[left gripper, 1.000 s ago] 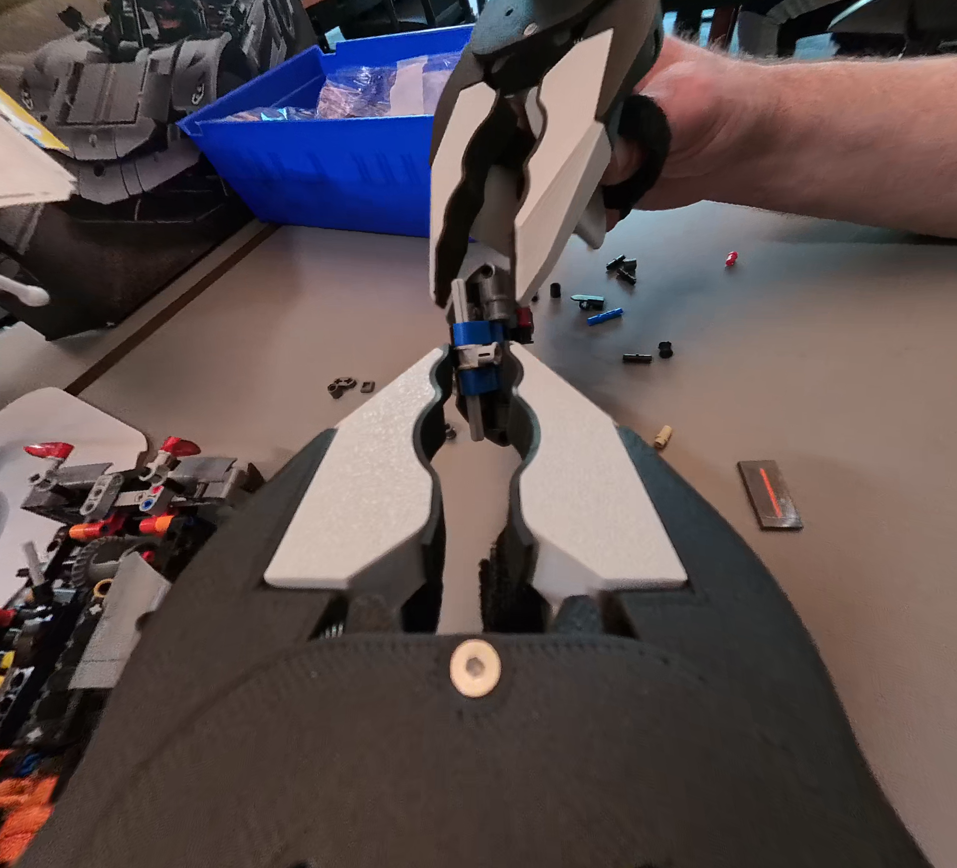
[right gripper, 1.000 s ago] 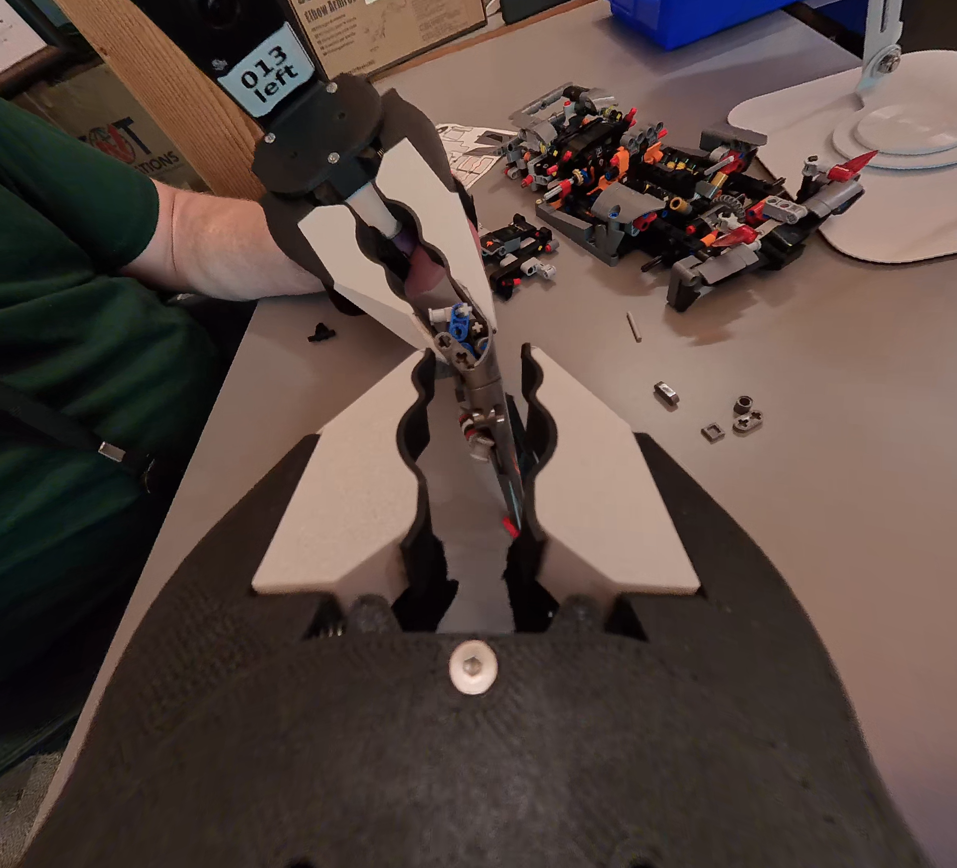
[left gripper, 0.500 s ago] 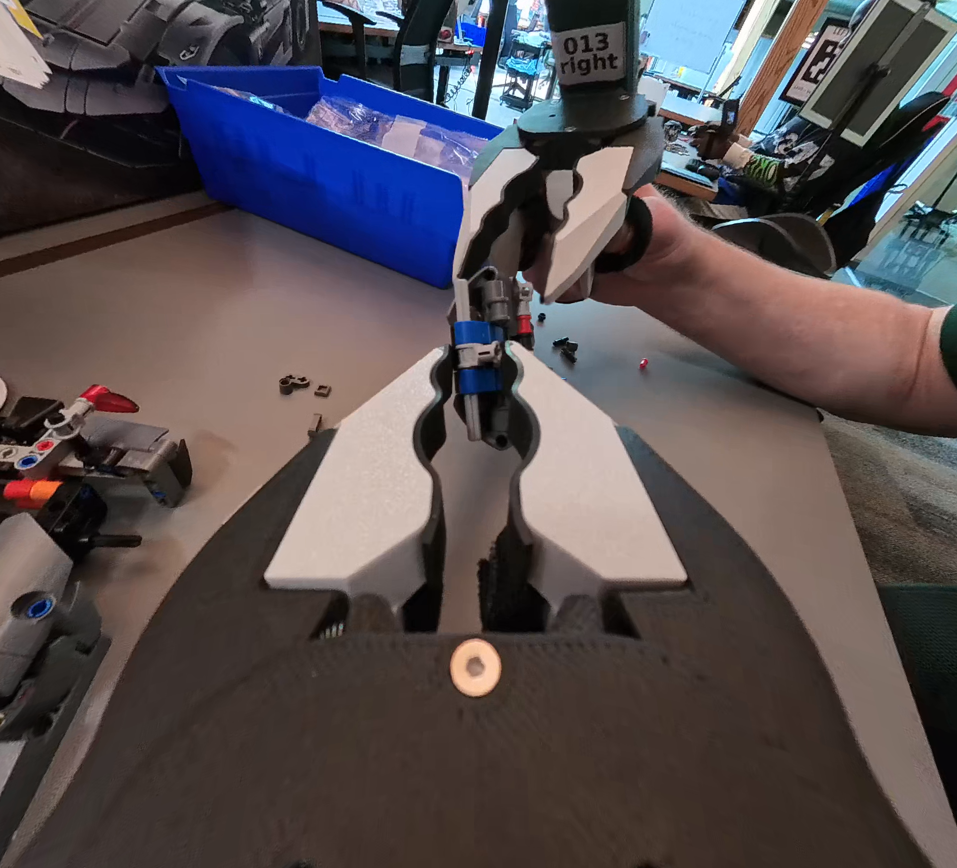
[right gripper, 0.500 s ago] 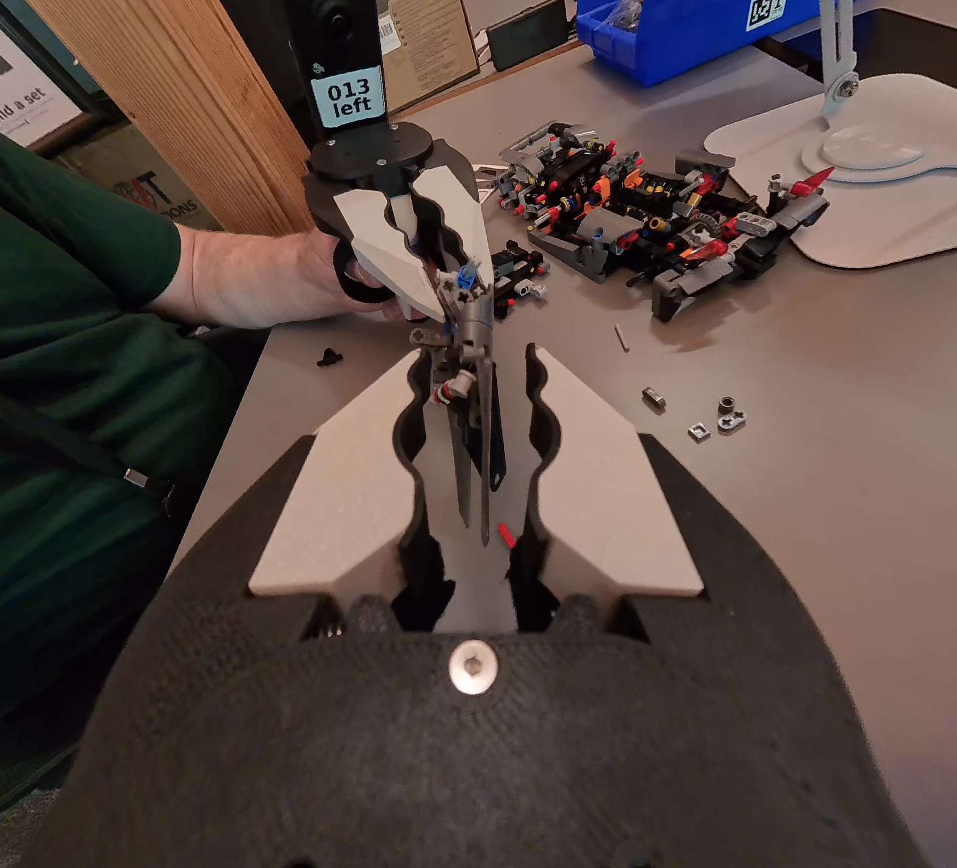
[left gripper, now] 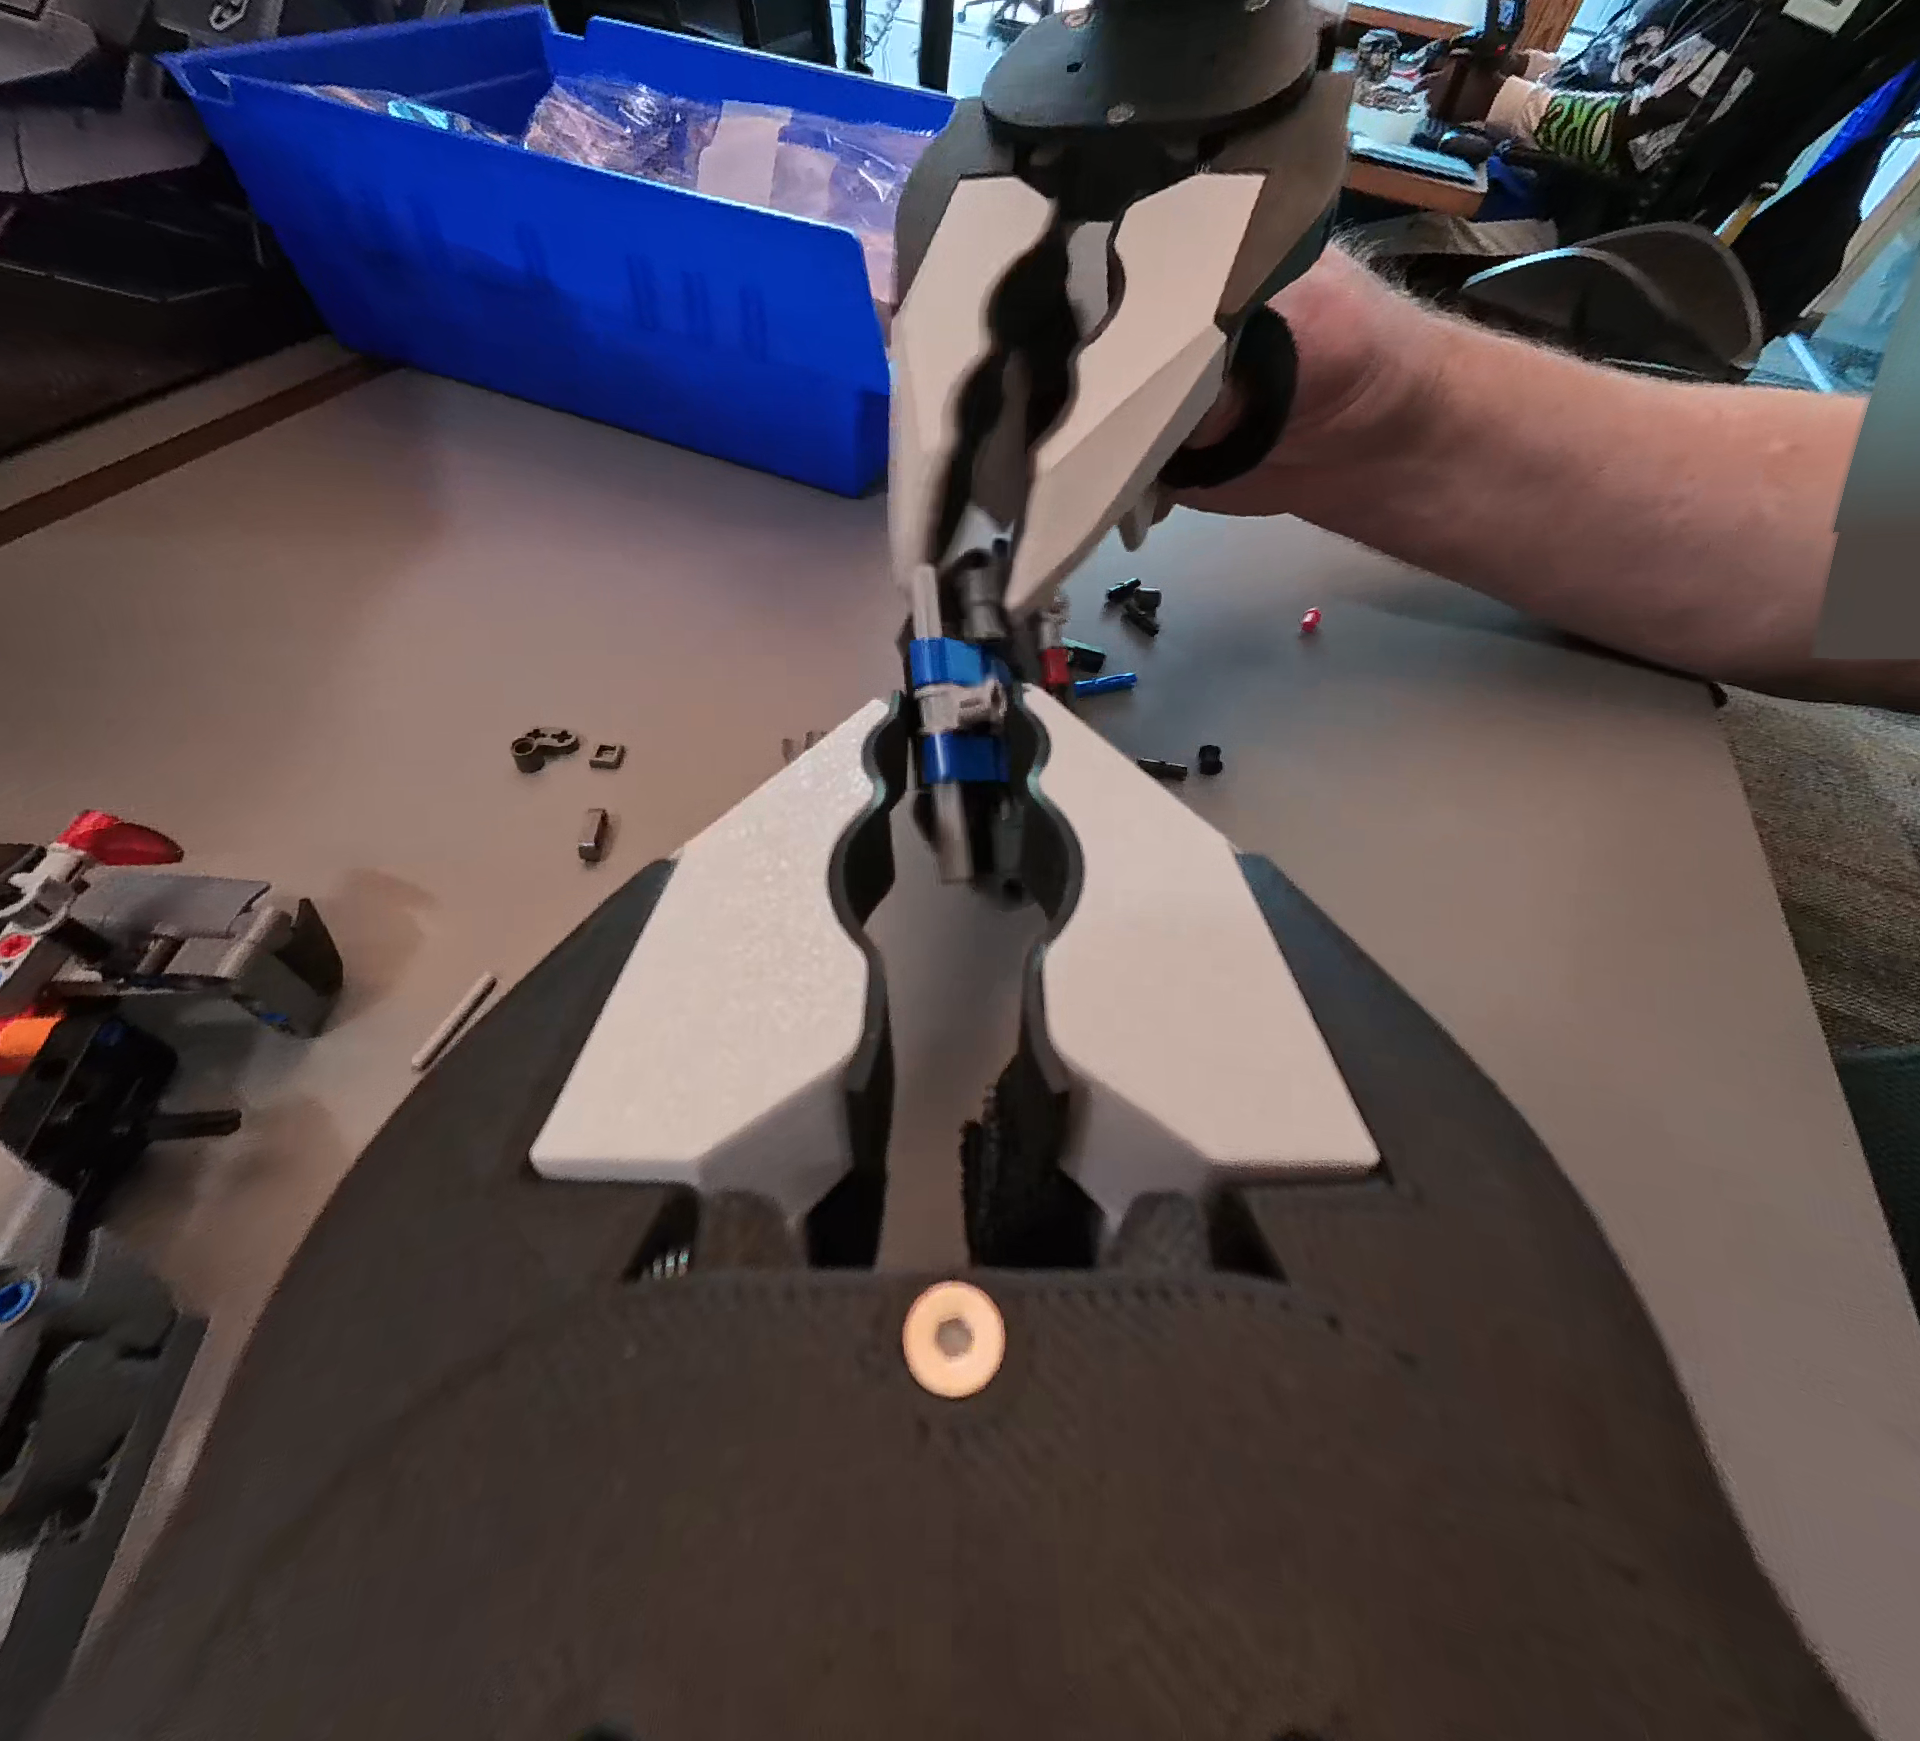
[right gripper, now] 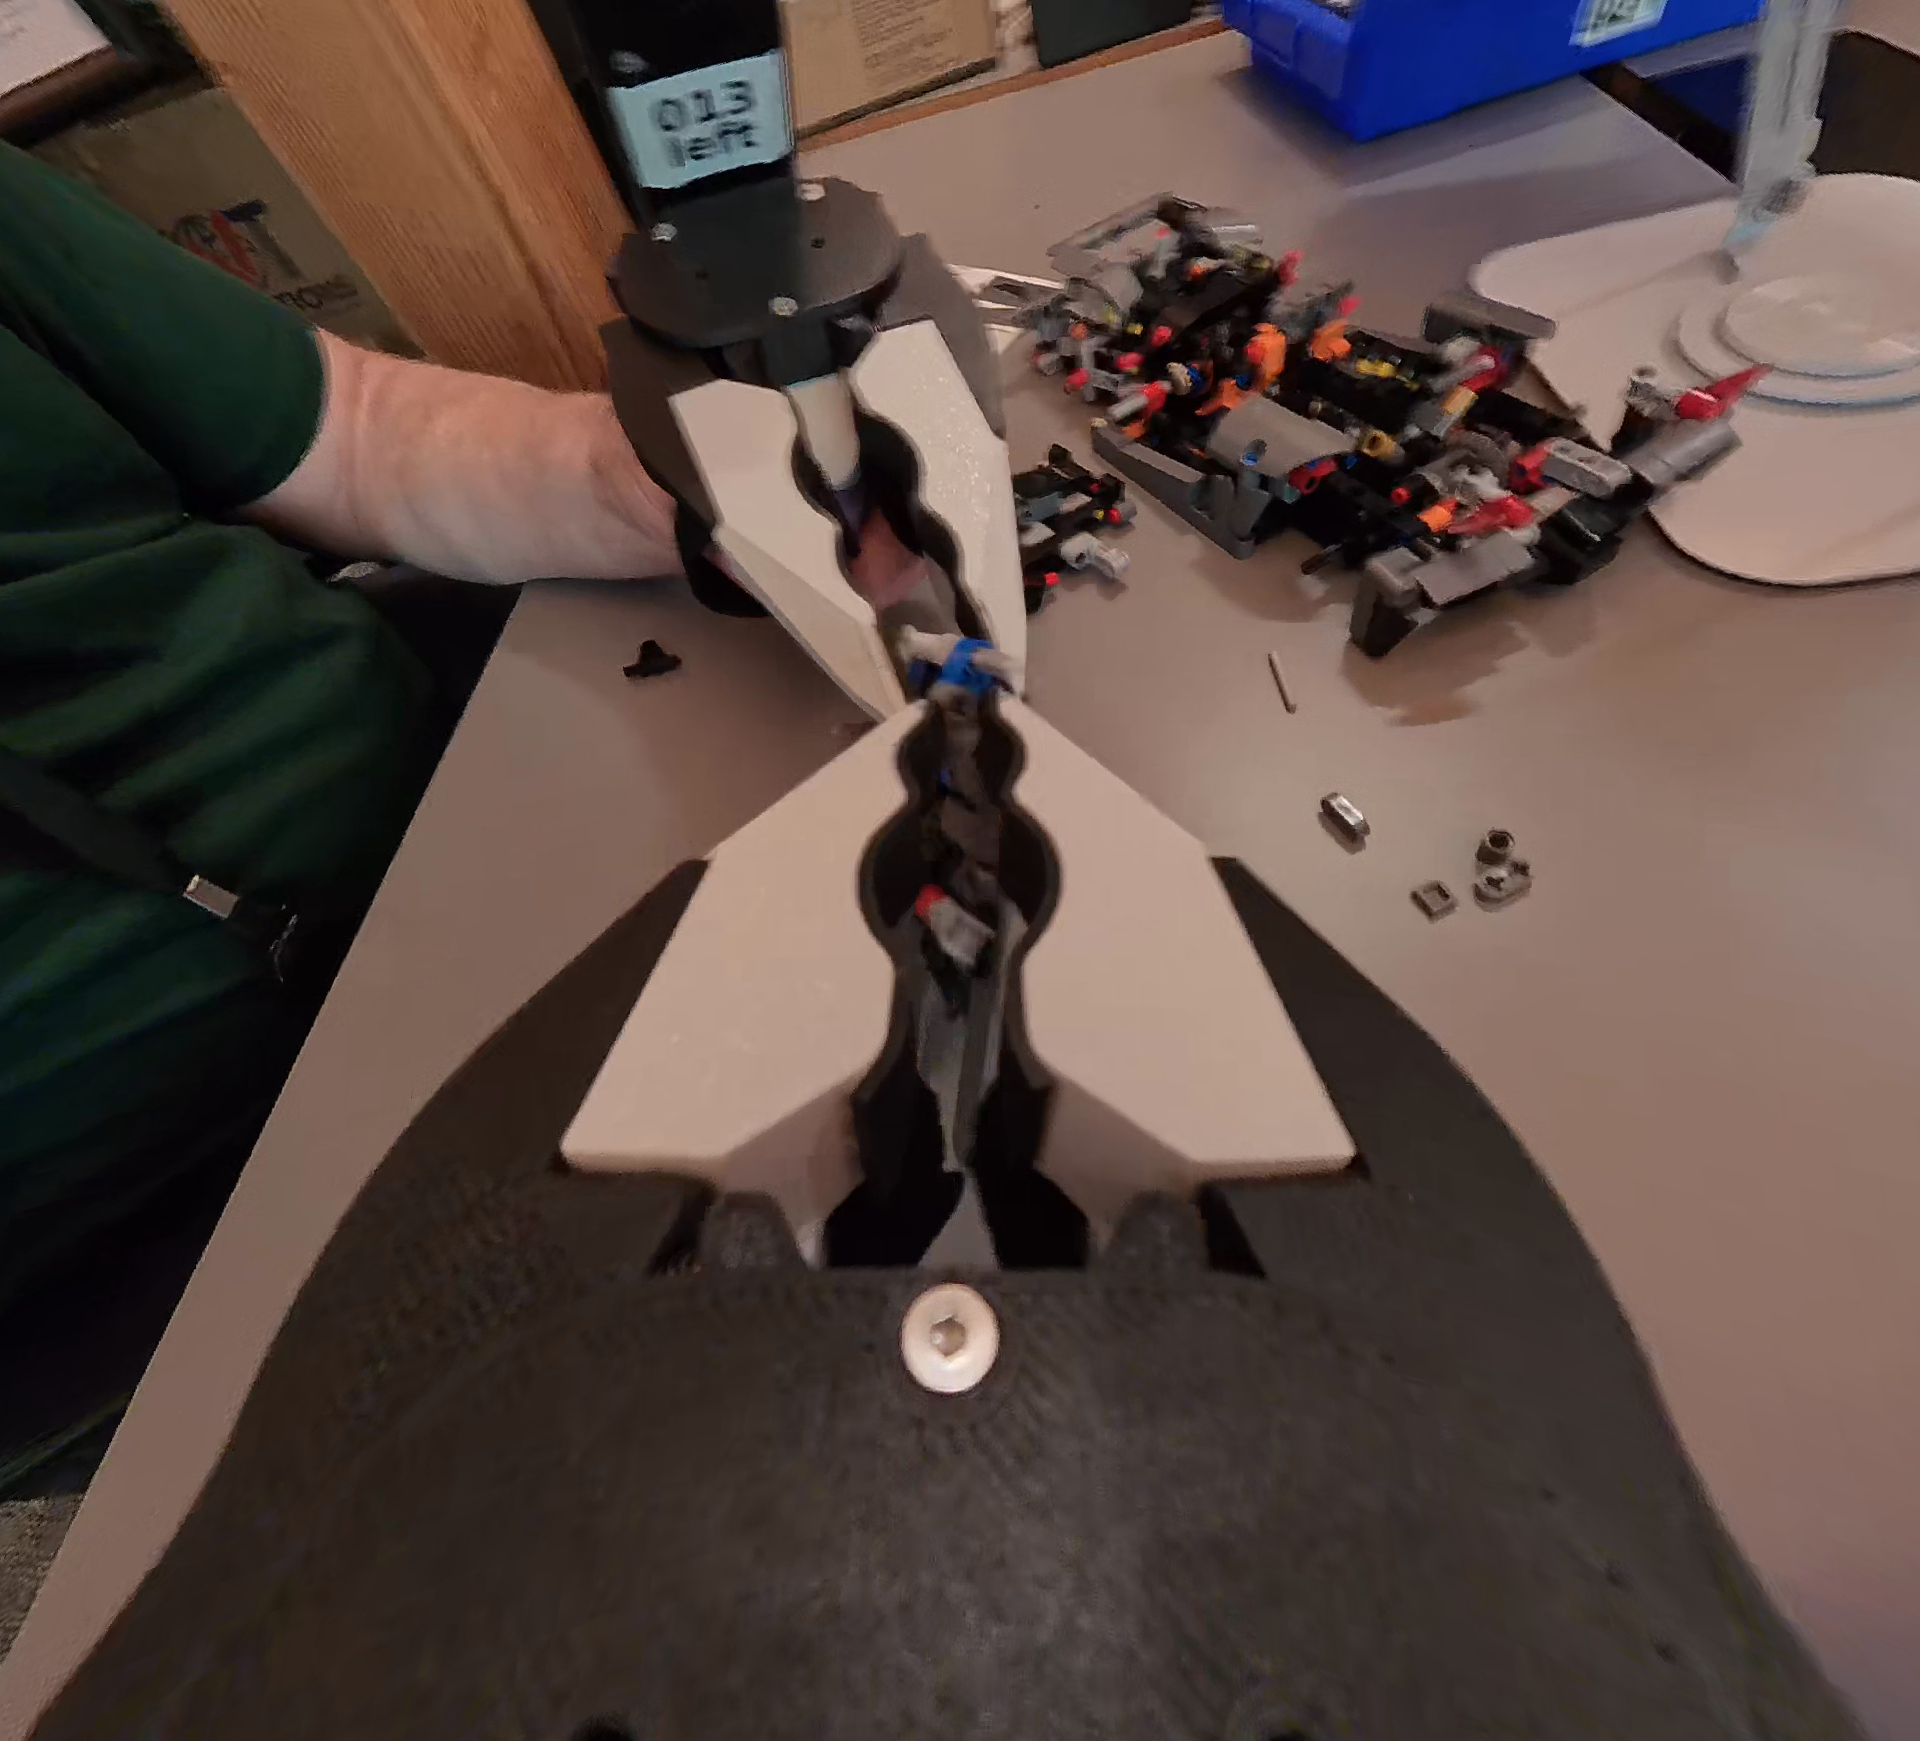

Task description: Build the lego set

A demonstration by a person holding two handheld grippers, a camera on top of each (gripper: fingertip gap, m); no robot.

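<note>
Lego subassembly (left gripper: 954,735) is pinched by left tongs (left gripper: 956,704) and right tongs (right gripper: 961,704); only right view shows the chassis (right gripper: 1351,434).

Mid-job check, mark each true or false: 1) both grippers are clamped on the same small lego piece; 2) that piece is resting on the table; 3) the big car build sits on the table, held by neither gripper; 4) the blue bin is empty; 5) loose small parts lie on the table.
1) True. The left gripper and the right gripper both grip the small sub-assembly with blue parts.
2) False. It is held up above the table.
3) True. The car build lies apart from both.
4) False. The blue bin holds clear plastic bags.
5) True. For example, small grey parts lie loose.
</note>
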